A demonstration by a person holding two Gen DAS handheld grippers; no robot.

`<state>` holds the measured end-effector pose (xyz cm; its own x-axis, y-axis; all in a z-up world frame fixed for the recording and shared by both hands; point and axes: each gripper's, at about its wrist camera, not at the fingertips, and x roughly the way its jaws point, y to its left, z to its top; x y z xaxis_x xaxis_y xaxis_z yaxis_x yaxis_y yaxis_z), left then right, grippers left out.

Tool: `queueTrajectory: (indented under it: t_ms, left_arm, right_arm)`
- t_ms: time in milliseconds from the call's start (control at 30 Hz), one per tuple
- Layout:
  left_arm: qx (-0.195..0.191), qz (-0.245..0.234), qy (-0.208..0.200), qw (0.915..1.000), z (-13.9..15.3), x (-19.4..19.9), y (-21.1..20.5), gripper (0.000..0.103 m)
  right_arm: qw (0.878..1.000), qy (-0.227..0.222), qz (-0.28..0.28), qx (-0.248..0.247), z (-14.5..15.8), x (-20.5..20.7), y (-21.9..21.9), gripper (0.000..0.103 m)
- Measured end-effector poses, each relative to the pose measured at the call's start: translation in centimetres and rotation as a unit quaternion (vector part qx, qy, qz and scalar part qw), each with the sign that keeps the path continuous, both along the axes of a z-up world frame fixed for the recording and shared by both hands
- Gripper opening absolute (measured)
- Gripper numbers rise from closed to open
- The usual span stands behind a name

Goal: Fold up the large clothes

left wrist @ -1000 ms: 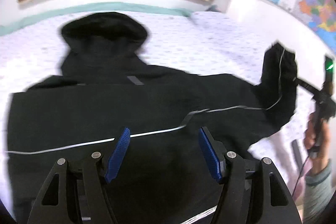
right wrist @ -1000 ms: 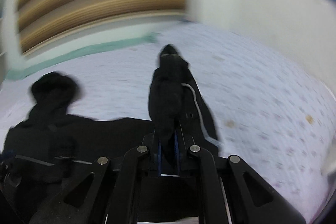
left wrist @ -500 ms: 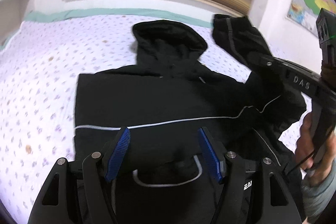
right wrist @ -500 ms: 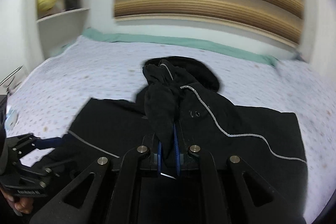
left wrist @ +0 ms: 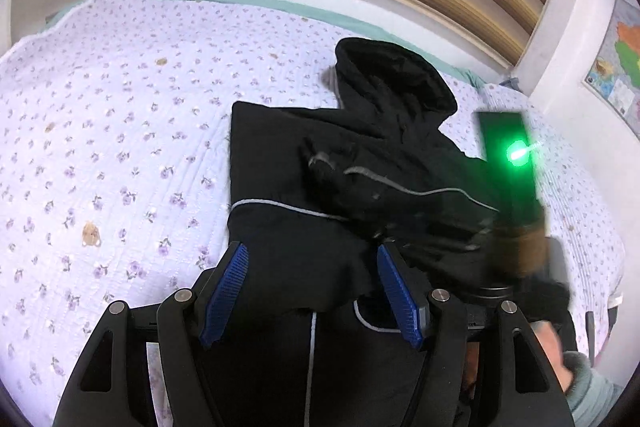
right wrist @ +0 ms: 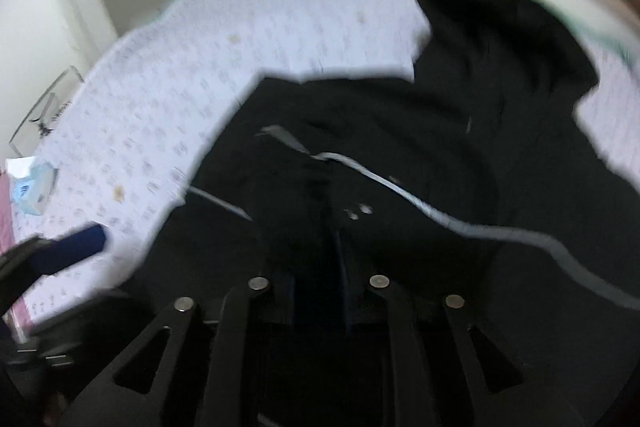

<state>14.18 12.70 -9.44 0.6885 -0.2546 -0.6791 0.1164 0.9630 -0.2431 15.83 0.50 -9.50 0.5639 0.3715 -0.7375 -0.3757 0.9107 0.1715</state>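
A: Swinging across — the right claw (right wrist: 318, 259) has carried the sleeve (left wrist: 360, 183) from out wide on the bed to over the chest of the black jacket (left wrist: 288, 227), and its jaws have just been opening a crack with dark cloth between them.

B: Has it let go?

A: Can't tell. The right wrist view is smeared and everything between those jaws is black on black; the gap is narrow, that's all I'd swear to. The left claw (left wrist: 312, 291) is plain: blue pads (left wrist: 226, 291) standing wide apart, nothing pinched, hanging just over the jacket's lower front.

B: What does that do for the fold?

A: My read: the second sleeve is in. A second ago it stuck out to the side; now it lies across the jacket's chest, its grey piping (left wrist: 420, 193) running over the body. That leaves a narrower rectangle, so the lengthwise fold looks next.

B: And the jacket against the left claw?

A: Directly beneath and ahead of it. The hem is nearest, partly under the fingers; the folded sleeve lies beyond, mid-jacket; the hood (left wrist: 392, 75) is at the jacket's far end, toward the headboard. The flowered bedspread (left wrist: 120, 147) spreads out past the jacket's left edge.
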Motion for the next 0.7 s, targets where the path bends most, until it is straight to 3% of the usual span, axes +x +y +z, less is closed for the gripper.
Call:
queueTrajectory:
  t_ms: [100, 167, 233, 300, 367, 500, 633, 667, 700]
  left_arm:
    - [-0.001, -0.009, 0.003, 1.0000, 0.1, 0.4, 0.1, 0.069]
    - [-0.023, -0.021, 0.006, 0.9995, 0.5, 0.6, 0.2, 0.069]
    - [-0.068, -0.040, 0.006, 0.9969, 1.1, 1.2, 0.6, 0.069]
    - [-0.120, -0.054, 0.014, 0.9912, 1.4, 2.5, 1.0, 0.069]
    - [-0.145, -0.048, 0.024, 0.9879, 1.4, 4.0, 1.2, 0.069]
    - [-0.124, -0.025, 0.051, 0.9906, 0.2, 6.8, 0.4, 0.069]
    - [-0.070, -0.019, 0.091, 0.9932, -2.4, 10.0, -1.8, 0.068]
    - [-0.060, -0.020, 0.098, 0.9932, -3.2, 10.8, -2.5, 0.063]
    - [-0.052, -0.022, 0.098, 0.9936, -3.6, 11.3, -3.1, 0.032]
  right_arm:
    - [0.999, 0.010, 0.014, 0.033, 0.2, -0.2, -1.3, 0.029]
    - [0.998, 0.007, 0.030, 0.049, 1.8, -1.5, -2.9, 0.059]
    - [0.997, -0.015, 0.037, 0.065, 3.4, -3.3, -5.1, 0.075]
    - [0.996, -0.043, 0.030, 0.074, 4.5, -5.1, -7.7, 0.075]
    - [0.995, -0.077, -0.004, 0.060, 5.8, -6.8, -11.5, 0.075]
    - [0.988, -0.109, -0.109, 0.023, 6.2, -8.5, -19.4, 0.075]
    - [0.980, -0.082, -0.178, 0.033, 5.2, -8.4, -25.6, 0.075]
    - [0.979, -0.074, -0.188, 0.038, 4.7, -8.3, -26.4, 0.075]
    - [0.977, -0.064, -0.199, 0.042, 4.2, -8.1, -27.3, 0.076]
